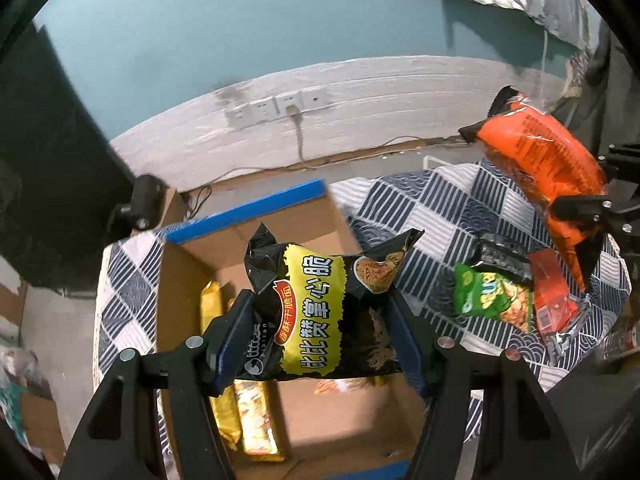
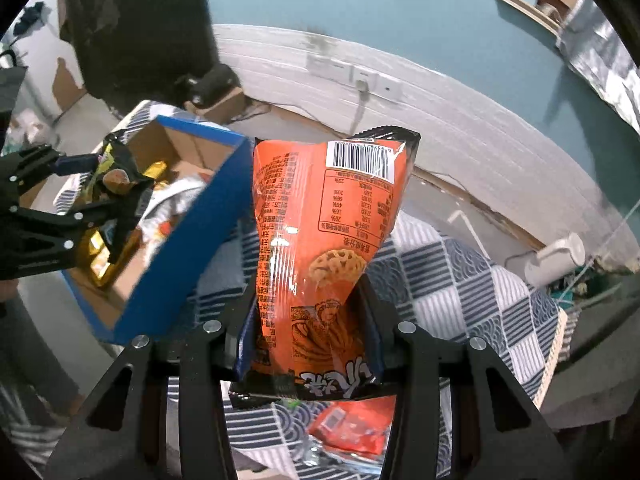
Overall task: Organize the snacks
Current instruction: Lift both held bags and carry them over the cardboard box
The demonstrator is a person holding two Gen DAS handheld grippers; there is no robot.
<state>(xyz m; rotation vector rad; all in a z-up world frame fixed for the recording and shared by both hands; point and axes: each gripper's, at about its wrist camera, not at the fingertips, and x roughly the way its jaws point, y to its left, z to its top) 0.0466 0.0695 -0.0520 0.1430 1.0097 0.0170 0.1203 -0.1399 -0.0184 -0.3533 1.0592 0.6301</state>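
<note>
My left gripper [image 1: 320,320] is shut on a black and yellow noodle snack bag [image 1: 316,308] and holds it above the open cardboard box [image 1: 192,264] with blue edges. Gold packets [image 1: 224,392] lie inside the box. My right gripper [image 2: 308,328] is shut on an orange snack bag [image 2: 320,240] and holds it upright above the checked cloth, right of the box [image 2: 192,232]. In the left wrist view the orange bag [image 1: 540,160] hangs at the far right. In the right wrist view the left gripper [image 2: 116,196] with its bag is over the box.
A green snack bag [image 1: 496,300] and a red packet [image 1: 552,296] lie on the blue and white checked cloth [image 1: 420,216] right of the box. A red packet [image 2: 352,428] lies under the right gripper. A white wall with sockets [image 1: 280,108] is behind.
</note>
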